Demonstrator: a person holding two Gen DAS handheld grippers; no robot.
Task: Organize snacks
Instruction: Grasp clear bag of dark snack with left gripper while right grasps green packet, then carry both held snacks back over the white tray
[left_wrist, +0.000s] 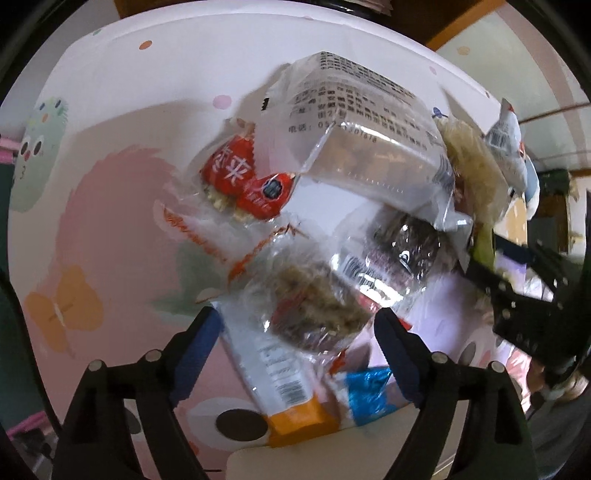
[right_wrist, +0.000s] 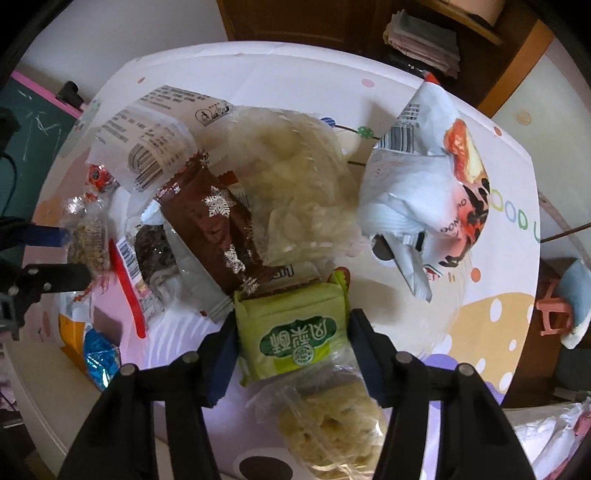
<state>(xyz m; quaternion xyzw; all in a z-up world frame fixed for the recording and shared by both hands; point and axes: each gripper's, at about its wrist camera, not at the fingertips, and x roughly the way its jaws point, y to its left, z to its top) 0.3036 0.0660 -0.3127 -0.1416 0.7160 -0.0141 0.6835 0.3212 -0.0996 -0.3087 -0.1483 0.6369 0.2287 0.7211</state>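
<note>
A heap of snack packets lies on a round table with a cartoon-print cloth (right_wrist: 258, 66). My left gripper (left_wrist: 299, 314) points down, open, with a clear grain-bar packet (left_wrist: 314, 306) lying between its blue pads (left_wrist: 201, 354), untouched by them. Under it lie a white packet with an orange end (left_wrist: 284, 387) and a blue foil packet (left_wrist: 369, 391). My right gripper (right_wrist: 291, 321) is shut on a green packet (right_wrist: 295, 332), a pad against each side. Beyond it are a brown snowflake packet (right_wrist: 210, 221), a clear bag of pale chips (right_wrist: 295, 177) and a crumpled white bag (right_wrist: 424, 184).
A big clear box-shaped packet with printed text (left_wrist: 369, 147) and a red packet (left_wrist: 240, 177) lie farther back. A clear packet of pale puffs (right_wrist: 332, 424) sits under the right gripper. Off the table: a pink stool (right_wrist: 554, 314), a wooden cabinet (right_wrist: 314, 18), a green board (right_wrist: 29, 122).
</note>
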